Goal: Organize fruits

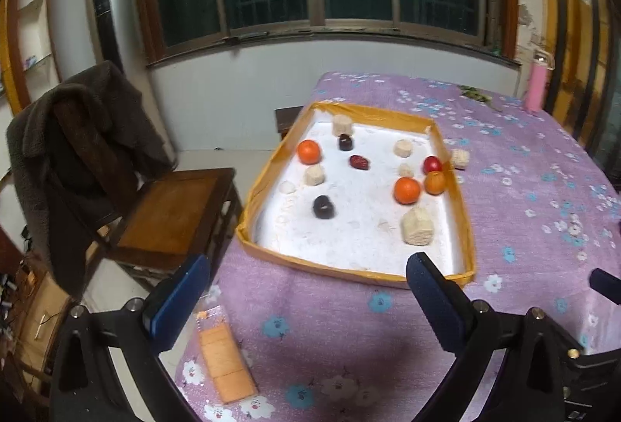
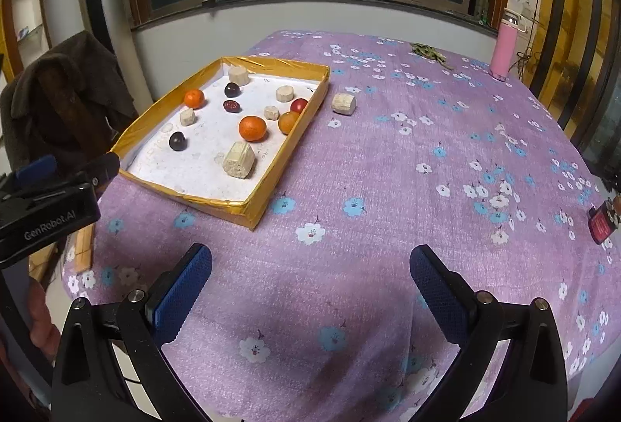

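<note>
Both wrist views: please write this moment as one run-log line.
left gripper: open, empty | right gripper: open, empty | tray: fruits inside | corn cob piece: outside tray, on tablecloth

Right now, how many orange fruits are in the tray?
3, all inside the yellow-rimmed tray: one near the left wall, a larger one in the middle, and one against the right wall beside a red fruit. None seems hidden.

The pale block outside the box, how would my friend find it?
Find the yellow-edged tray on the purple flowered tablecloth. Just beyond its far right corner, a beige corn-like block lies on the cloth. It is the only pale block outside the tray.
</note>
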Demonstrator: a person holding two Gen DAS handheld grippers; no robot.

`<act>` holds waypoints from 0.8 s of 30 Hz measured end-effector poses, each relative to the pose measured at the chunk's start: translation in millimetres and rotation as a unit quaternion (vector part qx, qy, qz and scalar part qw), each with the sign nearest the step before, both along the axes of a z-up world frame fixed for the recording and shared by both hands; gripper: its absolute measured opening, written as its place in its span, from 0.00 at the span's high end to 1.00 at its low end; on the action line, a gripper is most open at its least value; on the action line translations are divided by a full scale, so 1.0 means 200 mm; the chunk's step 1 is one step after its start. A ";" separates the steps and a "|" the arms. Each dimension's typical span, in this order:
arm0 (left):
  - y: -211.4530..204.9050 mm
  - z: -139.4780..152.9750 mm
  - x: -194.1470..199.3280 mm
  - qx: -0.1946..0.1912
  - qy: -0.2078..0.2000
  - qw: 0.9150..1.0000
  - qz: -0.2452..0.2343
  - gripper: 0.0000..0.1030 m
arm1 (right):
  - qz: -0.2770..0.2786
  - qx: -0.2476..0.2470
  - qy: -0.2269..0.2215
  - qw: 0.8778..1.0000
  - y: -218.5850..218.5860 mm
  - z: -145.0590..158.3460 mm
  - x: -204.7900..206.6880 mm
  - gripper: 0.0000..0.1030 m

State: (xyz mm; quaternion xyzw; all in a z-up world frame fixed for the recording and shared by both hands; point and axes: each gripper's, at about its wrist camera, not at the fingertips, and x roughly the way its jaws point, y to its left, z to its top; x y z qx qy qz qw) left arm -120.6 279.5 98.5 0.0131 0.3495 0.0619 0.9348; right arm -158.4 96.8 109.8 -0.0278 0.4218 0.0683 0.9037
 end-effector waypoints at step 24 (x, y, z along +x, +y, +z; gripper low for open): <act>-0.01 -0.03 0.08 -0.038 0.039 0.998 -0.020 0.00 | -0.004 -0.004 0.014 1.000 0.02 -0.04 0.02 0.00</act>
